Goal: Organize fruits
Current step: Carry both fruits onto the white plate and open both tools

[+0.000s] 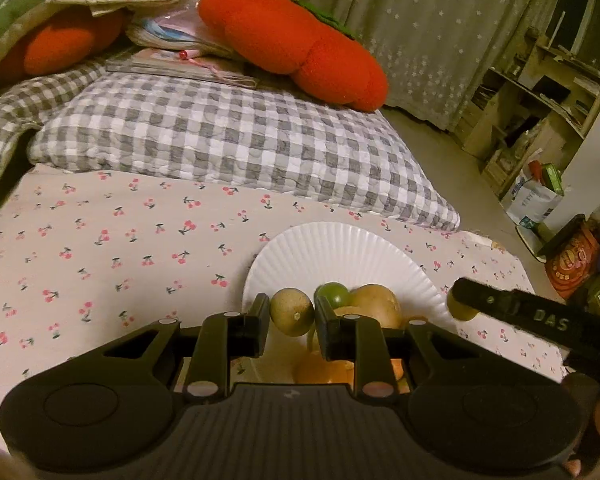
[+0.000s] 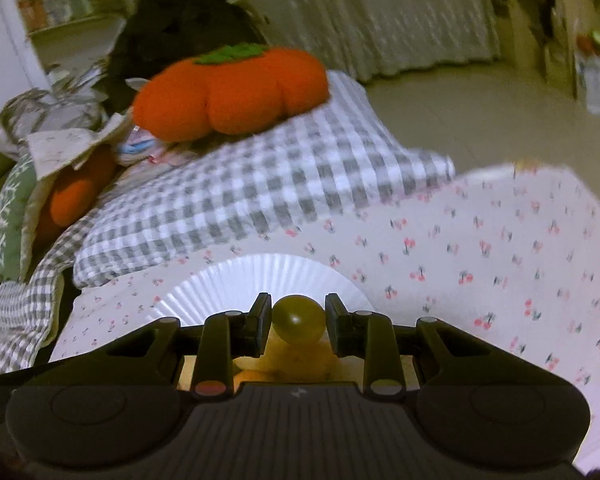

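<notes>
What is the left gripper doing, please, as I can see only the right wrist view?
Observer: The left gripper is shut on a tan round fruit above the paper plate.
Operator: Thanks; is anything on the plate already?
Observer: A green fruit and a larger tan fruit appear to lie on it.
Operator: Where is my gripper from there?
Observer: The right gripper holds its yellow-green fruit beside the plate's right rim.

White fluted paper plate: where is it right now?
The white fluted paper plate lies on the cherry-print sheet, ahead of both grippers, before the grey checked pillow.
</notes>
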Demonstrator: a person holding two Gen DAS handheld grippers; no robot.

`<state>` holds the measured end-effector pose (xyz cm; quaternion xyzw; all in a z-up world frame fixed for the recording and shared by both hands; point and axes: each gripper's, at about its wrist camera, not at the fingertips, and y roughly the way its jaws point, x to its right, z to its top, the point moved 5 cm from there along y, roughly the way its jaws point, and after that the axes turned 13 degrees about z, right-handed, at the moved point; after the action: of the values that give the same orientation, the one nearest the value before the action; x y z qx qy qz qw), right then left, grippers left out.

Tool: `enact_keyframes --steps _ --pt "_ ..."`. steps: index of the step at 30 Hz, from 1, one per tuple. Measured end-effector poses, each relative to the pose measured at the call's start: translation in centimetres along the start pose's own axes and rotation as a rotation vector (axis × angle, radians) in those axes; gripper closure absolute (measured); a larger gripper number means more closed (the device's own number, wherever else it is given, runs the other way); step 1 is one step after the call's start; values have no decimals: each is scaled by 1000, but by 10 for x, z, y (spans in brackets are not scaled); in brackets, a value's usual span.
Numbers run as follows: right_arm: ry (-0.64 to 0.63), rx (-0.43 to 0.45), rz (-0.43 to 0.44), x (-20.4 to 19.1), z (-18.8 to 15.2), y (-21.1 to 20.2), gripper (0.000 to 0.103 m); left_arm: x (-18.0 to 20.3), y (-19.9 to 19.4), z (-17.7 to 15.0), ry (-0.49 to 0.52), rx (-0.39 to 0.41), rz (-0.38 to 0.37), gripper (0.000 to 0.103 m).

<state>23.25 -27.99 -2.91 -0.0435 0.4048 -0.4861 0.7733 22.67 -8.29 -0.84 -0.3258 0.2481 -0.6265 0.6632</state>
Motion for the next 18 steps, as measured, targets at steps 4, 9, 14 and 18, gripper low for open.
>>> enact_keyframes --steps 4,9,14,18 --pt "30 -1 -15 7 -3 8 77 0 8 2 12 11 -3 89" --pt "9 2 -44 8 -6 14 77 3 16 0 38 5 -14 89" --pt "-27 8 -56 7 -7 17 77 4 18 -2 57 7 -16 89" --pt "-37 11 -57 7 -7 17 76 5 17 -3 71 11 -21 89"
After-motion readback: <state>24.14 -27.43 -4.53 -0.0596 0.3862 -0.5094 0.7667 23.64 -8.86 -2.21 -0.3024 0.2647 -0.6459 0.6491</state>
